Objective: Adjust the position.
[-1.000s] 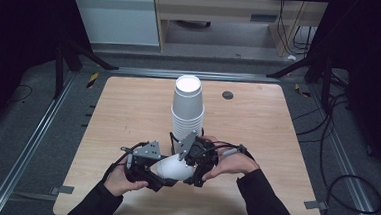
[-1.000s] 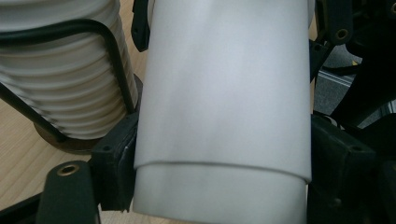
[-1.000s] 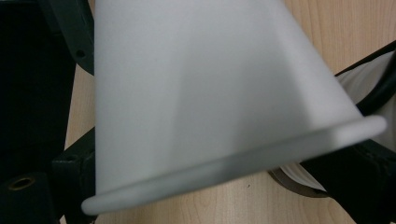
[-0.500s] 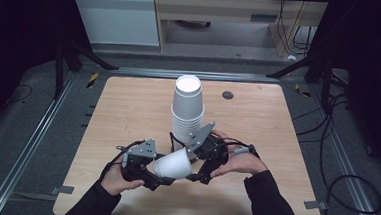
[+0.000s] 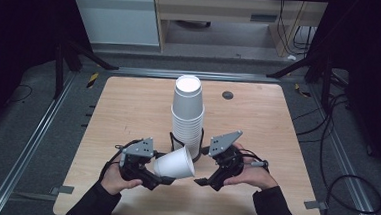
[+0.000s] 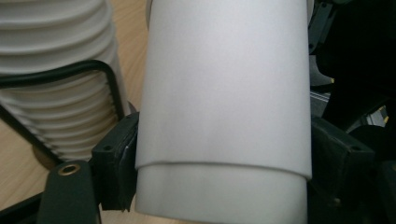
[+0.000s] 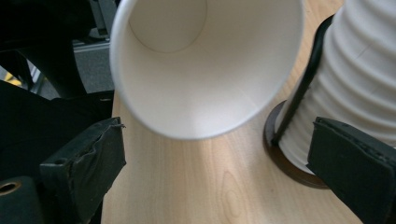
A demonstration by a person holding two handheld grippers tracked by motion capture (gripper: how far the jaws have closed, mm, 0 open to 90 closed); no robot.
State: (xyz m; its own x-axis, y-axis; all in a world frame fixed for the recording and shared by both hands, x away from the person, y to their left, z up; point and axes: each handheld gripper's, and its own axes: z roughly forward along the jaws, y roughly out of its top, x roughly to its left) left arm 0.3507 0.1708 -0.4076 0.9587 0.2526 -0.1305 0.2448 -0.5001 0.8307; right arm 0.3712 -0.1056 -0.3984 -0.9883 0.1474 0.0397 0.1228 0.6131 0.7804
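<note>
A tall stack of upside-down white paper cups (image 5: 188, 112) stands in a black wire holder (image 5: 172, 138) at the table's middle. In front of it my left gripper (image 5: 160, 170) is shut on a single white cup (image 5: 175, 162), which lies sideways above the table with its mouth toward the right. In the left gripper view the cup (image 6: 224, 93) is clamped between both pads (image 6: 116, 158). My right gripper (image 5: 205, 176) stands open just right of the cup's mouth without touching it. Its view looks into the cup's open mouth (image 7: 205, 70), with the stack (image 7: 359, 70) at the right.
The holder's round base (image 7: 280, 154) rests on the wooden table (image 5: 277, 123) close to the right gripper's far finger (image 7: 355, 163). A small dark disc (image 5: 227, 94) lies at the back right. Black frame rails and cables run around the table.
Both grippers were on the cup a second ago. The right gripper has since let go and drawn back to the right, while the left gripper keeps the cup.
</note>
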